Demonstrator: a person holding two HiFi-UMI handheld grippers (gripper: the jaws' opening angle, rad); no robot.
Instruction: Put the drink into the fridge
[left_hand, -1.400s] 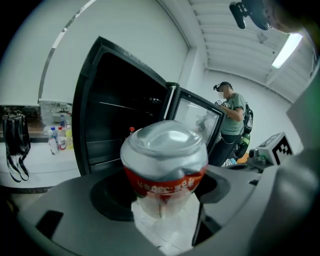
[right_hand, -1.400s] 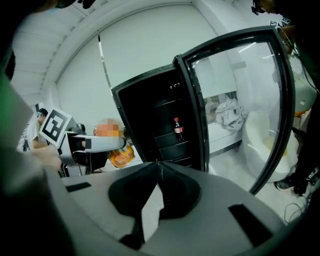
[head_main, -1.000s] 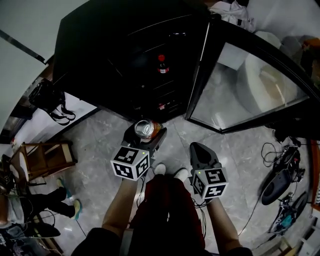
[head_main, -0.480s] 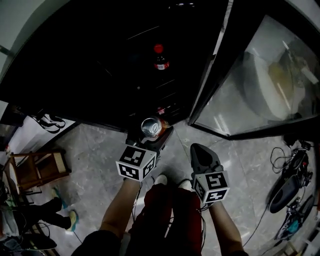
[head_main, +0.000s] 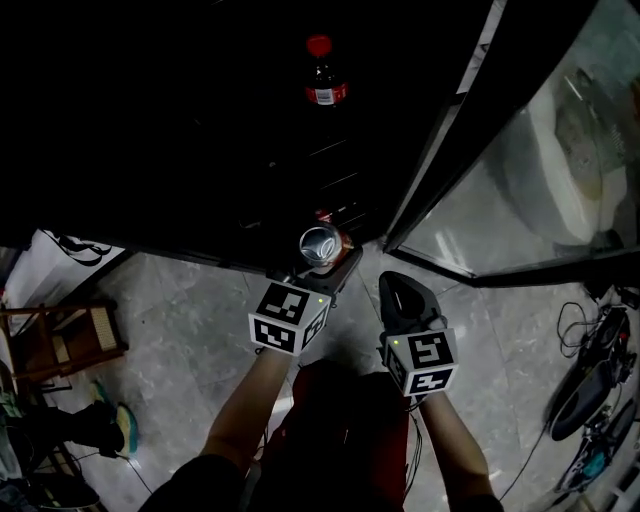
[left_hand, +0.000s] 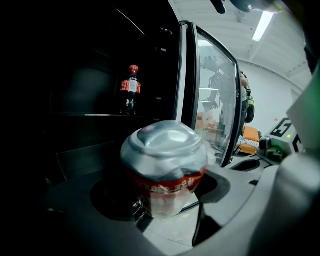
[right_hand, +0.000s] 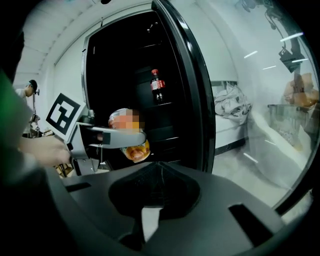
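Note:
A dented drink can (head_main: 322, 245) with a silver top and a red-orange label stands upright between the jaws of my left gripper (head_main: 326, 264), which is shut on it. In the left gripper view the can (left_hand: 164, 165) fills the middle, held just in front of the black fridge's (head_main: 180, 150) dark open inside. A cola bottle (head_main: 322, 75) with a red cap stands on a fridge shelf (left_hand: 90, 115). My right gripper (head_main: 397, 292) hovers beside the left one, shut and empty. The right gripper view shows the can (right_hand: 136, 150) left of the door edge.
The fridge's glass door (head_main: 520, 170) stands open to the right, its edge (right_hand: 192, 85) close to my right gripper. A wooden chair (head_main: 60, 340) is on the floor at the left, with cables and gear (head_main: 590, 370) at the right. A person's hand (right_hand: 45, 150) shows at the left.
Both grippers and the view have moved forward to the fridge. The can in my left gripper now sits at the fridge's front edge. The cola bottle looks nearer.

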